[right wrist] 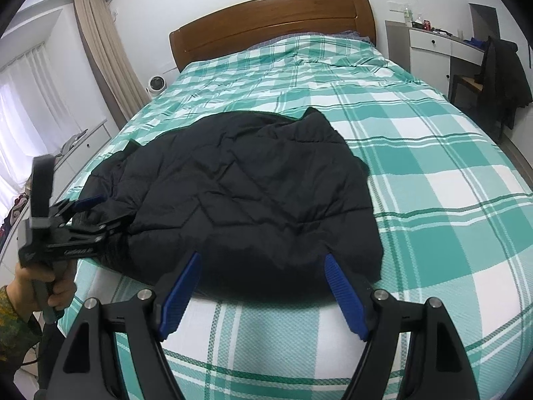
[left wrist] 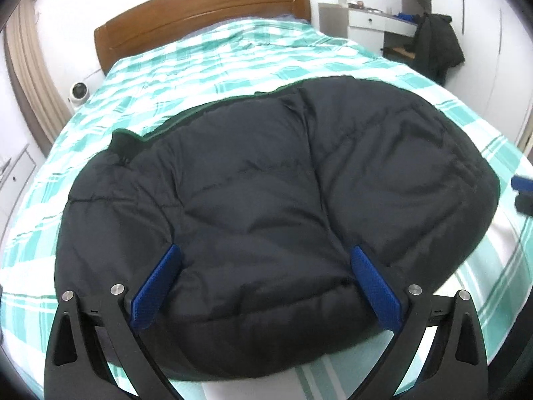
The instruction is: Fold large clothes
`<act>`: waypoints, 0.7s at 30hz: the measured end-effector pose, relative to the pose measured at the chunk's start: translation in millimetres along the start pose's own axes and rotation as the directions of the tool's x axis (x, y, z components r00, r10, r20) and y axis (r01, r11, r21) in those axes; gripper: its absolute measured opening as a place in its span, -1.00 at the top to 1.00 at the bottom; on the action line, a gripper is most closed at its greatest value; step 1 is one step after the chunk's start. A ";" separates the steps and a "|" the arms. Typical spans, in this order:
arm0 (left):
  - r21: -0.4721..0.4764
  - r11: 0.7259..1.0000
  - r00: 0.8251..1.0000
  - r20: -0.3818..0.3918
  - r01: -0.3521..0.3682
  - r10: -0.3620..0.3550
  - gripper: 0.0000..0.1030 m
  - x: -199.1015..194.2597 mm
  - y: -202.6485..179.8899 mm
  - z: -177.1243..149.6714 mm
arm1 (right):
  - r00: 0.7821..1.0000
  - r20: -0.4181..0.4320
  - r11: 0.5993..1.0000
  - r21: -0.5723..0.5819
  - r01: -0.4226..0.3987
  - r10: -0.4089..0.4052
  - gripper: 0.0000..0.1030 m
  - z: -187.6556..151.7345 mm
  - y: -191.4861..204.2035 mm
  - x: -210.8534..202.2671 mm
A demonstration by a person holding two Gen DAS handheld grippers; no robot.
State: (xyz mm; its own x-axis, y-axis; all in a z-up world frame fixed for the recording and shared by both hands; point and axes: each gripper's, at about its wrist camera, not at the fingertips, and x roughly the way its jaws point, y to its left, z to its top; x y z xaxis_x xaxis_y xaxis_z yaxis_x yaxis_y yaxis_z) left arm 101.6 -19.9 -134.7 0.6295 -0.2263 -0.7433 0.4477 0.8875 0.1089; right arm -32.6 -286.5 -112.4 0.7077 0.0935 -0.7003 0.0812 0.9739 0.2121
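- The black puffy jacket [right wrist: 240,200] lies folded in a heap on the bed [right wrist: 433,173], close to the near edge and more to the left side.
- The bed cover is green and white squares — a big bare part of it lies to the right of the jacket and behind it, up to the brown headboard [right wrist: 273,16].
- A little white strip of cover shows between the jacket's near edge and the bed's edge.
- Past the bed's far right corner stands a desk [right wrist: 433,46], with a dark coat [right wrist: 503,76] hung over a chair.
- The left gripper [left wrist: 263,256] has its blue fingers [left wrist: 160,286] wide apart over the near part of the jacket. Its pads do not pinch the cloth.
- The right gripper [right wrist: 263,260] is wide open too — its blue tips sit at the jacket's near edge, and it holds nothing.
- A hand [right wrist: 43,290] holds the left gripper's handle at the bed's left side.
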 end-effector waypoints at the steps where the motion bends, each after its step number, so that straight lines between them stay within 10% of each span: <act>1: 0.011 1.000 1.000 -0.008 -0.009 0.009 -0.98 4.5 -1.5 -1.9 | 1.000 0.003 1.000 0.004 0.001 -0.001 -0.52 0.1 -0.4 -1.0; 12: 0.030 1.000 0.999 -0.043 -0.006 0.007 -0.98 4.0 -8.6 -13.6 | 1.000 0.009 0.997 0.081 0.021 -0.022 -0.52 -5.4 -19.2 -5.2; 21: -0.014 0.971 0.970 0.058 0.239 -0.238 -0.98 -43.7 -18.3 7.9 | 0.998 -0.036 0.912 0.410 -0.034 0.054 -0.68 -27.1 -89.3 23.6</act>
State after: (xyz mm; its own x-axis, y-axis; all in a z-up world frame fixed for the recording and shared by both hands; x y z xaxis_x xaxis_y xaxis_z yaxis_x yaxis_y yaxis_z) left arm 70.9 -29.5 -99.0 0.5405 -0.4538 -0.7085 0.5761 0.8133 -0.0814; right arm -42.2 -365.6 -166.3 0.6854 0.1529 -0.7120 0.3375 0.7997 0.4966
